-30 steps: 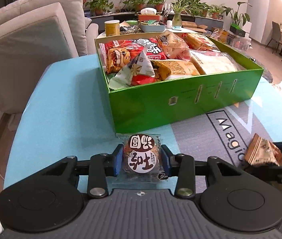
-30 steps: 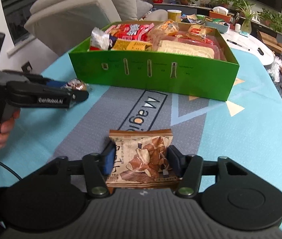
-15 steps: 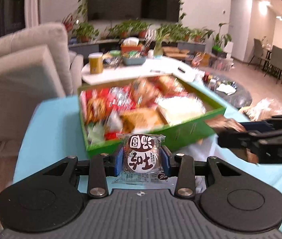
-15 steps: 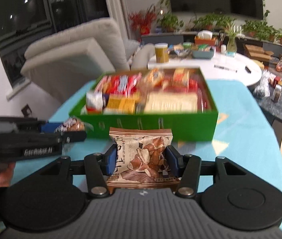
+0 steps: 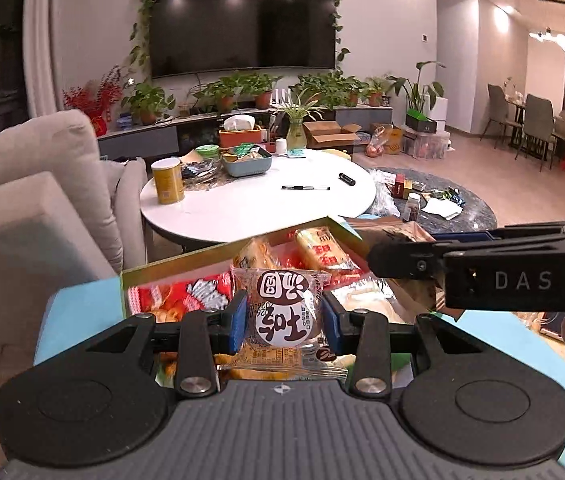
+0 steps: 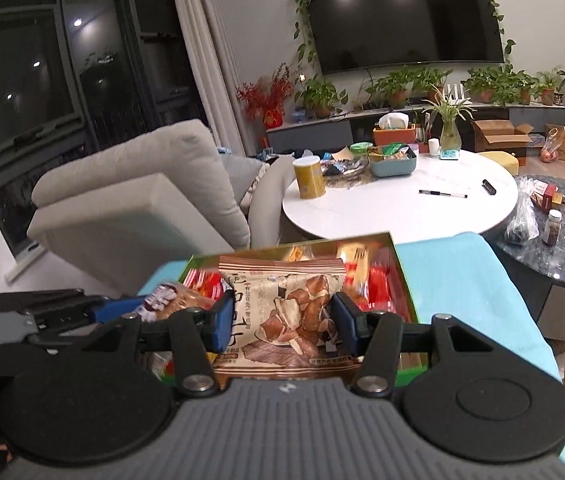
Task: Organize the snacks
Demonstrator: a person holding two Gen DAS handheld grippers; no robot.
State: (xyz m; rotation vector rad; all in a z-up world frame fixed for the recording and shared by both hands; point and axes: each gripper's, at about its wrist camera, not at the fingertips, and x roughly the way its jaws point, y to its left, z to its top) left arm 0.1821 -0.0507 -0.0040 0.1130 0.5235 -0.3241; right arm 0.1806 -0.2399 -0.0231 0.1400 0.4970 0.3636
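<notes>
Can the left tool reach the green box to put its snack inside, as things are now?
Probably yes. The left tool holds the round-label snack above the green box, whose top is open. The right tool hovers beside it with a brown packet, so little room is left.

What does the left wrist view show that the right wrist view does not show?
Only the left wrist view: the dining chairs at far right, and the left tool gripping the round-label snack. Only the right wrist view: the dark window, and the right tool gripping the brown snack bag. Both: the green box, the white round table, the television.
</notes>
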